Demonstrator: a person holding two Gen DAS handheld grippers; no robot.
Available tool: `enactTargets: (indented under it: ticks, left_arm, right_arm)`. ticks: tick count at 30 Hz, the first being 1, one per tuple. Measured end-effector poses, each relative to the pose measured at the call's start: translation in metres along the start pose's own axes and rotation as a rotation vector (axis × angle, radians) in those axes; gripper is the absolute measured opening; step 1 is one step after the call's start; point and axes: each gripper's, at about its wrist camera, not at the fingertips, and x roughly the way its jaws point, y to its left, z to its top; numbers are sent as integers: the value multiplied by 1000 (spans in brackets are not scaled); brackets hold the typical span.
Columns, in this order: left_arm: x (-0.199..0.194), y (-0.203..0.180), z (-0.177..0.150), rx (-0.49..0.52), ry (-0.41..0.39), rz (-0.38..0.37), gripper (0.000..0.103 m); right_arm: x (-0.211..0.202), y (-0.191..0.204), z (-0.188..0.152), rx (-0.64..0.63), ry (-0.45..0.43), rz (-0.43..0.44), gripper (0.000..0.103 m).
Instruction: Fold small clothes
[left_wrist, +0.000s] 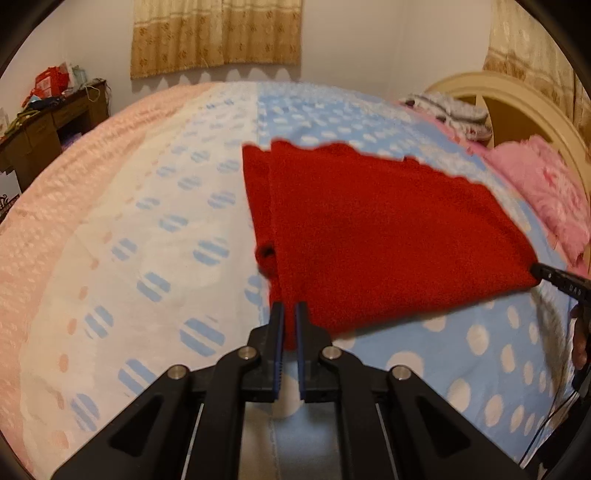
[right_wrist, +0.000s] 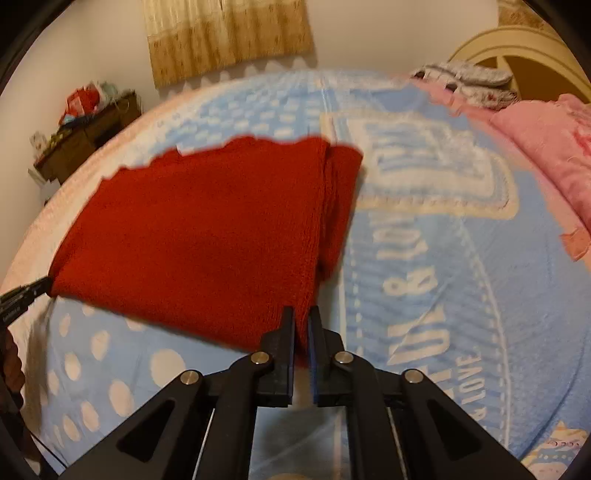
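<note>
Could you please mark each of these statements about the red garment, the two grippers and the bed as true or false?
1. The left gripper is shut on a near corner of the red garment. True.
2. The right gripper hangs open, clear of the cloth. False: its jaws are nearly closed, with red fabric pinched between them.
3. The garment lies crumpled in a heap. False: it is spread out fairly flat, stretched between the two grippers.
4. The bed cover under the garment is blue with white dots and lettering. True.
5. A green pillow sits by the headboard. False: the bedding there is pink.
</note>
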Motion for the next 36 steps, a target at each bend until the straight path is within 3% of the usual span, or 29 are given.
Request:
enactTargets:
  ticks: [1, 3, 8, 12, 14, 17, 19, 22, 29, 36]
  left_arm:
    - [-2, 2, 2, -9, -13, 6, 9]
    - [-7, 4, 9, -24, -46, 29, 9]
    - [11, 1, 10, -32, -12, 40, 9]
    - [28, 2, -5, -39, 55, 46, 15]
    - [23, 4, -12, -43, 33, 55, 26]
    - [18, 8, -17, -42, 28, 48, 36]
    - [14, 14, -17, -47, 32, 52, 54]
    - [7, 25, -16, -81, 28, 56, 69]
    - [-1, 59, -1, -145, 13, 56, 74]
    - [6, 75, 21, -138, 5, 58, 74]
  right_arm:
    - [-5, 1, 3, 0, -17, -15, 16]
    - [-16, 5, 10, 7, -68, -11, 36]
    - [-8, 27, 24, -33, -78, 48, 37]
    - [20, 38, 16, -50, 9, 86, 37]
    - [31, 39, 7, -50, 66, 80, 37]
    - [29, 45, -9, -96, 42, 55, 37]
    - [25, 48, -9, -110, 47, 38, 37]
    - [16, 51, -4, -102, 38, 27, 37]
    - [1, 107, 3, -223, -18, 64, 46]
    - [4, 178, -4, -362, -34, 103, 46]
